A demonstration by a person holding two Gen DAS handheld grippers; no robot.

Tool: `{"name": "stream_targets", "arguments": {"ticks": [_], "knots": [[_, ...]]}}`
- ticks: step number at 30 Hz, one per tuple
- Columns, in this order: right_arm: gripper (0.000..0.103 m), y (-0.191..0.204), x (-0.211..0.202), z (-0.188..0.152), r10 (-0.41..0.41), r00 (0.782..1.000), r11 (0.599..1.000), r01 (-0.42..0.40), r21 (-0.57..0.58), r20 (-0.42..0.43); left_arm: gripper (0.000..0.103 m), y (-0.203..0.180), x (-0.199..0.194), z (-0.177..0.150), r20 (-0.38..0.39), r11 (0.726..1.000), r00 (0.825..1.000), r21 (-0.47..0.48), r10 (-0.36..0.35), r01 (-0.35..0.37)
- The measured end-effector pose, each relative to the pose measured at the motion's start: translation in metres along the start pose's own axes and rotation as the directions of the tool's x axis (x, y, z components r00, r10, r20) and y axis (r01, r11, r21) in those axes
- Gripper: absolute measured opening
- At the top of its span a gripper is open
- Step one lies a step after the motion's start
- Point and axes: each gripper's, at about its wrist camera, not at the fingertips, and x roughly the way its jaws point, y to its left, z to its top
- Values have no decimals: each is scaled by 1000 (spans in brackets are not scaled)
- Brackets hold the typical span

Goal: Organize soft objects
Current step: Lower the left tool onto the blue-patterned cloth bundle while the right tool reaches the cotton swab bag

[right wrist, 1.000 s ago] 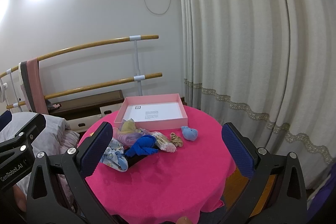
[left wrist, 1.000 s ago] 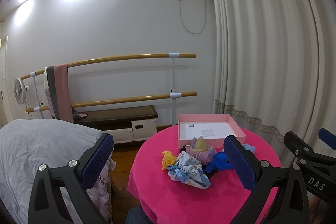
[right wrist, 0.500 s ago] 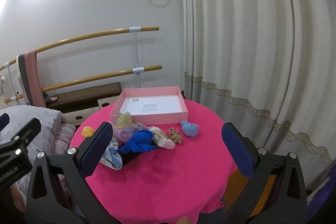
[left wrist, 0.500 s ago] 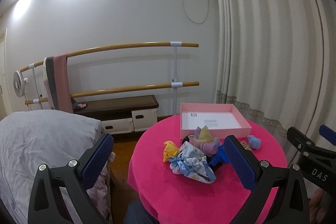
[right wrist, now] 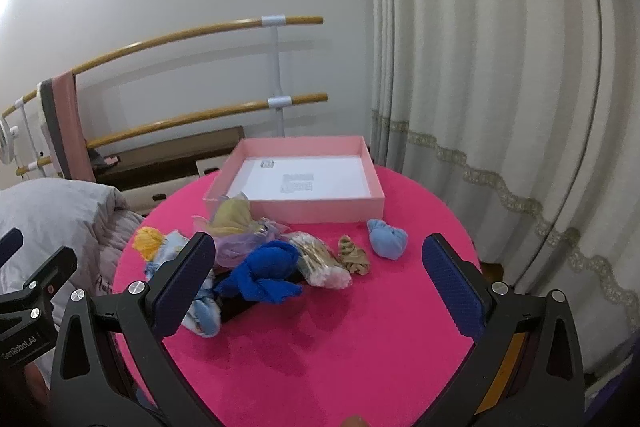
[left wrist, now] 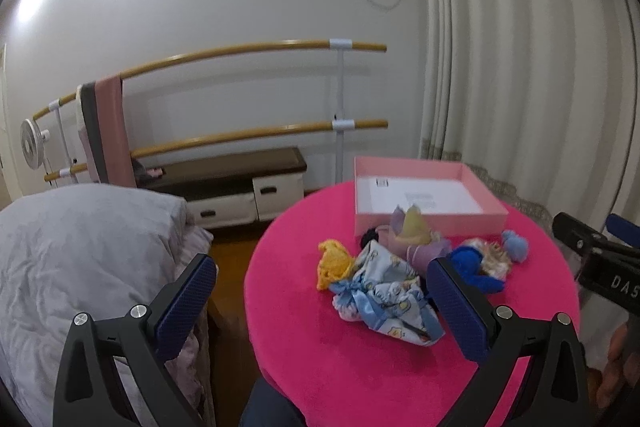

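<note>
A pile of soft items lies on the round pink table [right wrist: 360,347]: a yellow knit piece [left wrist: 334,263], a pale blue printed cloth [left wrist: 384,291], a lilac and yellow bundle [right wrist: 236,227], a dark blue roll [right wrist: 268,271], a beige striped roll [right wrist: 320,263], a tan sock [right wrist: 354,255] and a light blue ball [right wrist: 386,238]. An open pink box [right wrist: 304,183] with a white floor stands behind them. My left gripper [left wrist: 324,299] is open, above the table's left edge. My right gripper [right wrist: 320,283] is open, hovering before the pile.
A bed with a grey duvet [left wrist: 80,247] is left of the table. Wooden wall bars [left wrist: 256,51] with hanging towels [left wrist: 108,131] and a low bench [left wrist: 236,179] stand behind. Curtains [right wrist: 500,87] hang at the right.
Both grippers have moved closer to the table and tilted down; the pile and box look larger and lower in view. Both grippers stay open.
</note>
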Motion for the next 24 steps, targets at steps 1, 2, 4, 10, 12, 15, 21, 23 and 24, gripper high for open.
{"name": "stream_targets", "arguments": {"ticks": [1, 2, 4, 10, 12, 15, 21, 23, 24], "knots": [[103, -2, 4, -2, -2, 1000, 1000, 2, 7, -13, 103, -1, 6, 1, -14, 1000, 1000, 1, -2, 2], [103, -7, 14, -5, -4, 999, 1000, 5, 18, -41, 103, -3, 13, 2, -29, 1000, 1000, 2, -6, 6], [103, -14, 26, -9, -12, 997, 1000, 14, 26, -71, 103, -6, 26, 3, -62, 1000, 998, 4, -18, 18], [103, -31, 55, -19, -29, 989, 998, 37, 52, -148, 103, -16, 69, 8, -142, 999, 989, 5, -48, 49], [103, -32, 60, -20, -31, 986, 998, 40, 53, -164, 103, -16, 82, 9, -167, 999, 985, -2, -53, 54], [103, -31, 71, -21, -30, 981, 998, 41, 56, -191, 103, -17, 100, 7, -197, 998, 979, -21, -57, 54], [103, -26, 94, -26, -38, 971, 998, 49, 41, -237, 103, -16, 139, 2, -264, 997, 963, -59, -63, 49], [103, -26, 100, -27, -40, 967, 998, 51, 38, -251, 103, -17, 150, -2, -290, 996, 955, -76, -68, 48], [102, -26, 104, -27, -41, 965, 998, 52, 35, -258, 103, -17, 154, -2, -300, 995, 951, -85, -75, 51]]}}
